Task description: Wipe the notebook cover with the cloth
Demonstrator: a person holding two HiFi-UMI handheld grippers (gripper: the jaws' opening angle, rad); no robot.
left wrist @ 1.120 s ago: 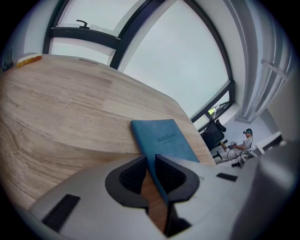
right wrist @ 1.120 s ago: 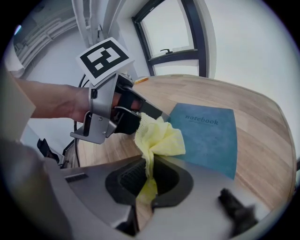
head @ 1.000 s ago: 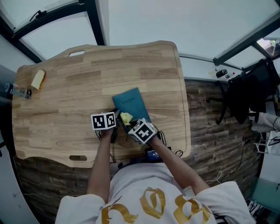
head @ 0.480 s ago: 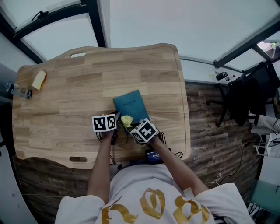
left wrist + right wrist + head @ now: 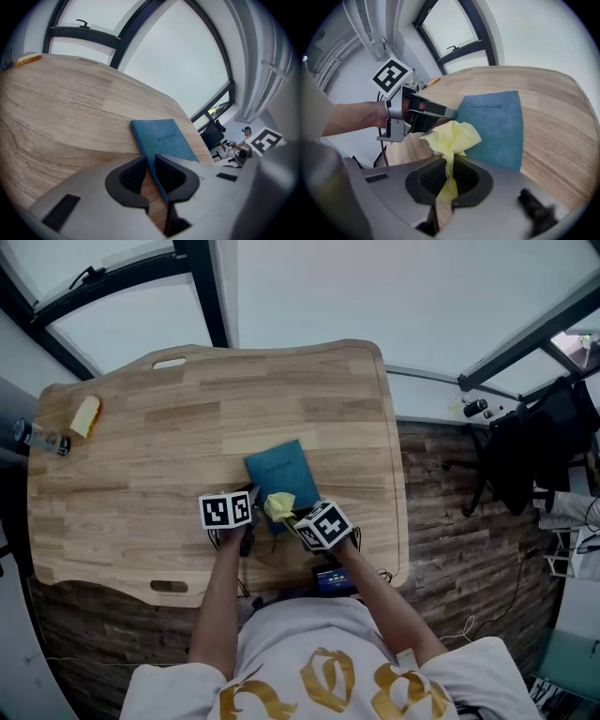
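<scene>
On the wood surface point(image 5: 141, 427) the teal notebook point(image 5: 281, 470) lies flat just ahead of both tools, its near-left edge pinched in the clenched left tool point(image 5: 149, 164). So hold-down is done & wiping looks partway at best, w/ most of the cover beyond the tools prob. still to go. The right tool point(image 5: 450, 164) is clamped on the yellow cloth point(image 5: 452, 138), bunched over the cover's near edge; vs. 1 s ago that tool & cloth sit further back toward the person, notebook approx. unmoved.
</scene>
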